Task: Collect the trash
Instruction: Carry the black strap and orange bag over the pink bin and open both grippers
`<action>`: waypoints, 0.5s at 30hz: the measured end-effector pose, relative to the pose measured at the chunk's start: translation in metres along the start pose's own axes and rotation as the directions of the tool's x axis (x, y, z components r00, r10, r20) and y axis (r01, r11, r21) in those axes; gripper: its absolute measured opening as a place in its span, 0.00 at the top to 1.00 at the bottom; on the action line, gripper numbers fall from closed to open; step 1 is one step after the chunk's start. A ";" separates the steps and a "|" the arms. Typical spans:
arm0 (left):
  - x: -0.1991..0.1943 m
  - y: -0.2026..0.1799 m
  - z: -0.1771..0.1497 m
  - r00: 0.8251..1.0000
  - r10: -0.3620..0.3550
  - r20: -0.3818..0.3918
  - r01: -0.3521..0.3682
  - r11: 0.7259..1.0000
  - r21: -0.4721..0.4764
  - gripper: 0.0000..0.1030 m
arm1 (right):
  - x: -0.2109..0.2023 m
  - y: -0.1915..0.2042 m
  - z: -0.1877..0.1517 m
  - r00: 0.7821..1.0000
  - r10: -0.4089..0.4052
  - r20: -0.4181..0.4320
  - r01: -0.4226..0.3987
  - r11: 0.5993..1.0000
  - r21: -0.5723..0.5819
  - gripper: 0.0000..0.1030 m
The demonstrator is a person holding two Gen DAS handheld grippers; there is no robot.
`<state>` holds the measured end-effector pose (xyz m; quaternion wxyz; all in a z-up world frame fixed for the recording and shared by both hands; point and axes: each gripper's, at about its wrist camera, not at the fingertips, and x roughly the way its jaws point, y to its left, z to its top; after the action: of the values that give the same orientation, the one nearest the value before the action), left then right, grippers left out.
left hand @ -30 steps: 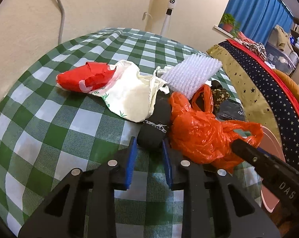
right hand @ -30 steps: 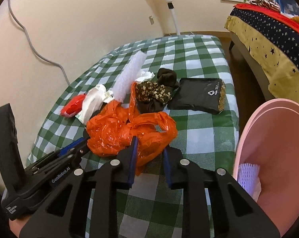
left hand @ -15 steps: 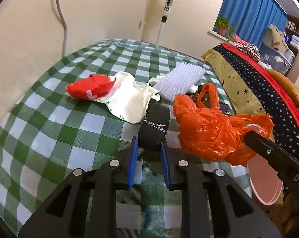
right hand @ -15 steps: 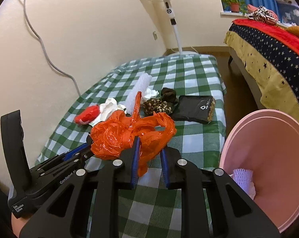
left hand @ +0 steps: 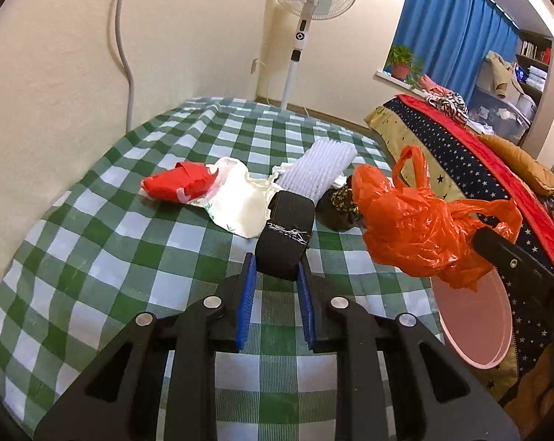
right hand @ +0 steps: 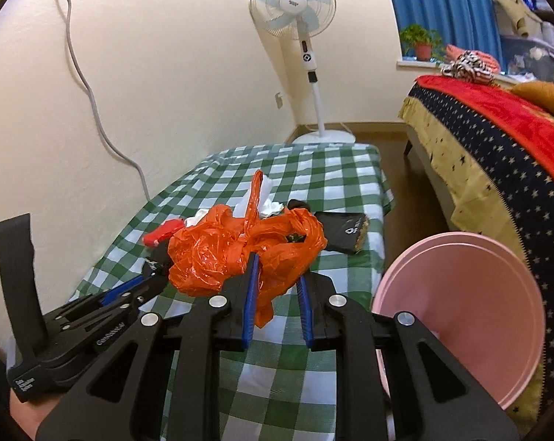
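Left wrist view: the left gripper [left hand: 275,275] is clamped on a black folded strap [left hand: 286,233] with a bit of white thread on it, and the strap sits lifted off the checked desk [left hand: 93,257] right at the fingertips. Ahead of that gripper and a little to its left lie a red wrapper [left hand: 177,186] and a white bag [left hand: 240,204], with a white foam sheet [left hand: 319,169] further ahead and a dark patterned wad [left hand: 337,209] just beyond the fingertips to the right; all four rest on the desk, not yet collected. To the right, at about fingertip height, an orange plastic bag [left hand: 420,231] hangs from the right gripper [left hand: 482,237], above and just short of a pink bin [left hand: 471,319] that stands low beside the desk. Right wrist view: the right gripper [right hand: 277,268] is closed on the orange plastic bag [right hand: 240,250], whose crumpled bulk billows over and ahead of the fingertips. The pink bin [right hand: 460,316] opens down to the gripper's right, near at hand; what already lies in it cannot be told here. A black pouch [right hand: 345,231] lies flat on the desk ahead and slightly right. As I judge it, two pieces are in hand and ready to drop, while at least five remain on the desk.
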<state>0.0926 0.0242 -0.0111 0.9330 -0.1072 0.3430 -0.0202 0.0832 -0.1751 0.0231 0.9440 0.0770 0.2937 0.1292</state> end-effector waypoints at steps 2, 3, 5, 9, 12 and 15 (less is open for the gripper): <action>-0.004 -0.003 0.001 1.000 -0.003 0.008 0.003 1.000 0.008 0.79 | -0.003 -0.001 0.000 1.000 -0.015 0.007 0.015 1.000 -0.002 0.80; -0.005 -0.003 0.000 1.000 -0.004 0.012 0.004 1.000 0.012 0.79 | -0.004 -0.002 0.000 1.000 -0.022 0.010 0.022 1.000 -0.004 0.80; -0.007 -0.006 0.001 1.000 -0.009 0.018 0.009 1.000 0.018 0.79 | -0.007 -0.004 0.000 0.999 -0.040 0.020 0.040 0.999 -0.003 0.80; -0.009 -0.011 0.001 1.000 -0.014 0.023 0.014 1.000 0.028 0.79 | -0.013 -0.011 0.002 0.997 -0.065 0.039 0.065 0.998 0.016 0.80; -0.009 -0.013 0.001 1.000 -0.018 0.023 0.017 0.999 0.034 0.79 | -0.017 -0.017 0.003 0.995 -0.086 0.050 0.085 0.996 0.031 0.80; -0.009 -0.015 0.000 1.000 -0.020 0.023 0.019 0.999 0.040 0.79 | -0.019 -0.022 0.005 0.993 -0.104 0.059 0.102 0.994 0.043 0.80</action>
<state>0.0866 0.0102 -0.0019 0.9386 -0.0920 0.3305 -0.0350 0.0753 -0.2019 0.0322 0.9561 0.0847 0.2710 0.0720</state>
